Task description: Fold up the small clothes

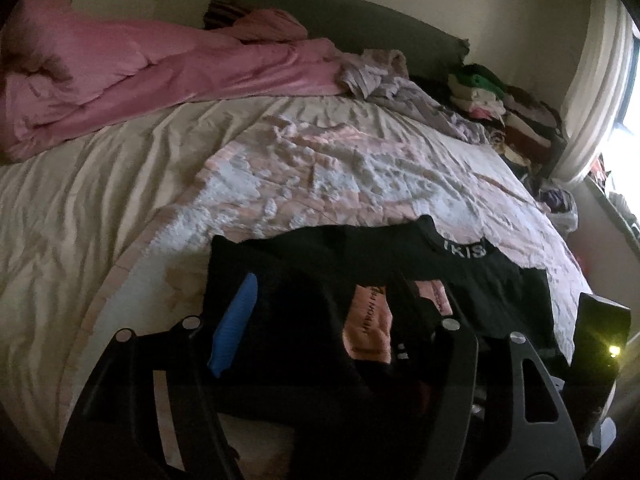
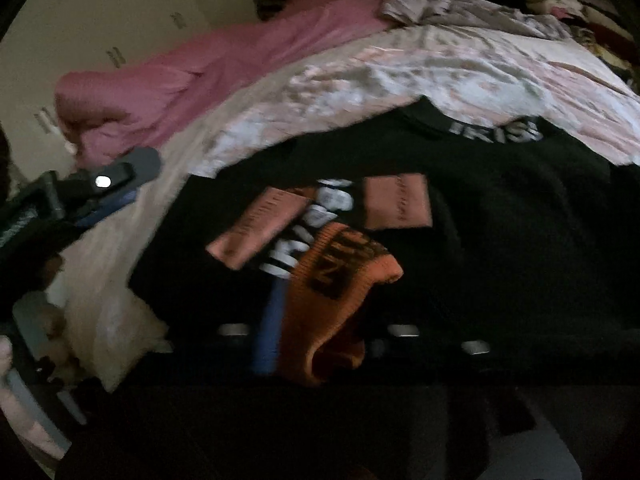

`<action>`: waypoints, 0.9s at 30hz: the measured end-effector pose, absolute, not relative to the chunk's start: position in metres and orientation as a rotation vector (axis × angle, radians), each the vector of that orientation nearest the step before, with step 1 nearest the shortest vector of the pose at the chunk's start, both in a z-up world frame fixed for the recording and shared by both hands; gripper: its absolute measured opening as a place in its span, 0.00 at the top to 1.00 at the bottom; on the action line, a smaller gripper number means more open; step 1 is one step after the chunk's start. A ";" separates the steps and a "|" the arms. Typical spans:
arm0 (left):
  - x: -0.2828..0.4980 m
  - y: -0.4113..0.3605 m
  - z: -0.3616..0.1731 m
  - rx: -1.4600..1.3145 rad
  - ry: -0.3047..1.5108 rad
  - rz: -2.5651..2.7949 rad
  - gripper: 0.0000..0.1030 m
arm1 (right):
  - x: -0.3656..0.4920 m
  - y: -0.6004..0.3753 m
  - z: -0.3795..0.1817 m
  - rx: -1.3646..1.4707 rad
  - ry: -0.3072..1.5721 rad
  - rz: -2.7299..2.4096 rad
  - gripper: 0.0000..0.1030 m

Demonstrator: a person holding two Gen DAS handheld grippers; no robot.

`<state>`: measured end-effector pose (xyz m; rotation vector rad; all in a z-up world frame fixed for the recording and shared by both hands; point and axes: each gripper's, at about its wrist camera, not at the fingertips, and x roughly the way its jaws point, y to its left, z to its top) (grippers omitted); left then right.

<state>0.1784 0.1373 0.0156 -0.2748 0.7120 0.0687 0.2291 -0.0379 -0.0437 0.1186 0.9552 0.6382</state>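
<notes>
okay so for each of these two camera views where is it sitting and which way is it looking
Left wrist: rides the left gripper, angled down across the bed at a black garment; its own dark fingers show.
Right wrist: rides the right gripper, blurred, close over the garment; an orange cuff sits between its fingers; the left gripper shows at left.
Shared: black garment, pink duvet, clothes pile.

The left wrist camera sat low at the near edge of the bed [image 1: 100, 208], looking forward and down along its fingers [image 1: 234, 320] toward the far headboard [image 1: 360, 20], with the window [image 1: 634, 92] at far right. The right wrist camera looked the same general way, tilted and closer, blurred, over the black garment [image 2: 500, 220]. Both views shared that garment, the pink duvet [image 1: 120, 68] at far left, and the clothes pile [image 1: 512, 112] at far right.
</notes>
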 end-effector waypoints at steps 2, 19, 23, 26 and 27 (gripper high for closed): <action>0.177 0.142 0.018 -0.284 0.701 0.078 0.43 | 0.226 -0.036 -0.035 0.079 0.918 0.636 0.92; 0.173 0.166 0.023 -0.328 0.666 0.129 0.43 | 0.240 -0.115 0.032 0.032 0.710 0.493 0.92; 0.175 0.162 0.020 -0.318 0.675 0.129 0.43 | 0.240 -0.142 0.032 0.026 0.695 0.425 0.92; 0.178 0.155 0.016 -0.306 0.683 0.123 0.43 | 0.243 -0.164 0.029 0.036 0.699 0.382 0.92; 0.180 0.152 0.015 -0.301 0.687 0.119 0.43 | 0.243 -0.168 0.028 0.037 0.700 0.373 0.92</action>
